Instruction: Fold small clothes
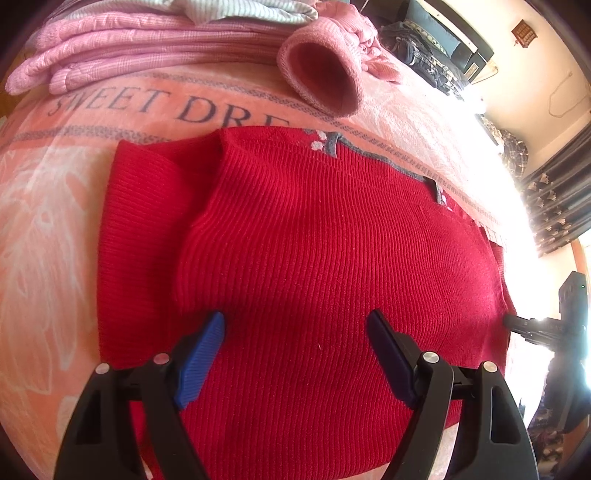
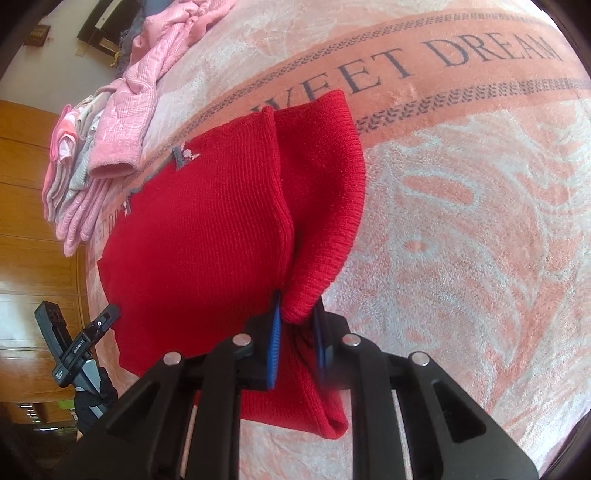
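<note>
Sweater (image 2: 207, 221) fold | R gripper (image 2: 295, 332) pinching red hem, L gripper (image 1: 295, 325) spread wide, empty | we'd lay hem flat w/ edges squared.

You see a bed covered by a peach-pink blanket (image 2: 461, 221) with a pale leaf pattern and a darker band that carries the words "SWEET DREAM". Directly on the blanket lies a red knit sweater (image 1: 314, 258), folded, with one sleeve laid across its body and a grey trim at its far edge; it covers part of the printed band. Behind it you find a pink fleece garment (image 1: 321, 74), its open cuff turned toward the sweater. To the left of this there is a stack of folded pink clothes (image 1: 147, 48), with a striped pale piece (image 1: 236, 9) on top.
</note>
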`<state>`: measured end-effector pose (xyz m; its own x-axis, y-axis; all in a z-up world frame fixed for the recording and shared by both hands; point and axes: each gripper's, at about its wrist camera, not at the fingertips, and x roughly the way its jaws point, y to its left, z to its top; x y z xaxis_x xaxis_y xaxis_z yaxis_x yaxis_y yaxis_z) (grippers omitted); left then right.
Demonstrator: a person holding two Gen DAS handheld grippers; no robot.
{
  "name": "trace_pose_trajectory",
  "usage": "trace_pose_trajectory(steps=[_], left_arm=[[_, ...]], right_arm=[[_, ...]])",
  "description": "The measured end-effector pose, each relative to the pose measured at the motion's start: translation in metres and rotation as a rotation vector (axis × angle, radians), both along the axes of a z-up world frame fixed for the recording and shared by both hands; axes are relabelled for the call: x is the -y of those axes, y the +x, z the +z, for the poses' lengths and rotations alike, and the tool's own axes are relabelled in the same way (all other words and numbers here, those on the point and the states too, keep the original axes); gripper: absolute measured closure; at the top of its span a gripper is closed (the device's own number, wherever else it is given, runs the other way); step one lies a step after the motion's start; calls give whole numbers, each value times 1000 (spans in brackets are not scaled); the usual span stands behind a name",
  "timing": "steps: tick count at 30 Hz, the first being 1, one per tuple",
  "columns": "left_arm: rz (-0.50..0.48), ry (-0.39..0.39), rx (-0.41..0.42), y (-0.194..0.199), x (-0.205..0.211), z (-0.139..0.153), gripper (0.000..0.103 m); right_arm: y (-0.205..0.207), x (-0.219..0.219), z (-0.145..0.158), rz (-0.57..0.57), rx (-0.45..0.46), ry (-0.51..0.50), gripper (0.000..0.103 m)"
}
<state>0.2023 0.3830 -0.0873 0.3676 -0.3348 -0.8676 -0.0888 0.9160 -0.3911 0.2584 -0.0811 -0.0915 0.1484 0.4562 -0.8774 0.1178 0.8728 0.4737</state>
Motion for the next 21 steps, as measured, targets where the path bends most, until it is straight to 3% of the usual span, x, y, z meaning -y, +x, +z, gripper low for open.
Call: trace_pose_trajectory(steps=[9, 21], left_arm=[[13, -13, 15, -1, -12, 6, 23], [62, -31, 22, 1, -30, 7, 23]], right_arm=[[12, -58, 58, 89, 99, 33, 90], [10, -162, 56, 309, 124, -7, 90]])
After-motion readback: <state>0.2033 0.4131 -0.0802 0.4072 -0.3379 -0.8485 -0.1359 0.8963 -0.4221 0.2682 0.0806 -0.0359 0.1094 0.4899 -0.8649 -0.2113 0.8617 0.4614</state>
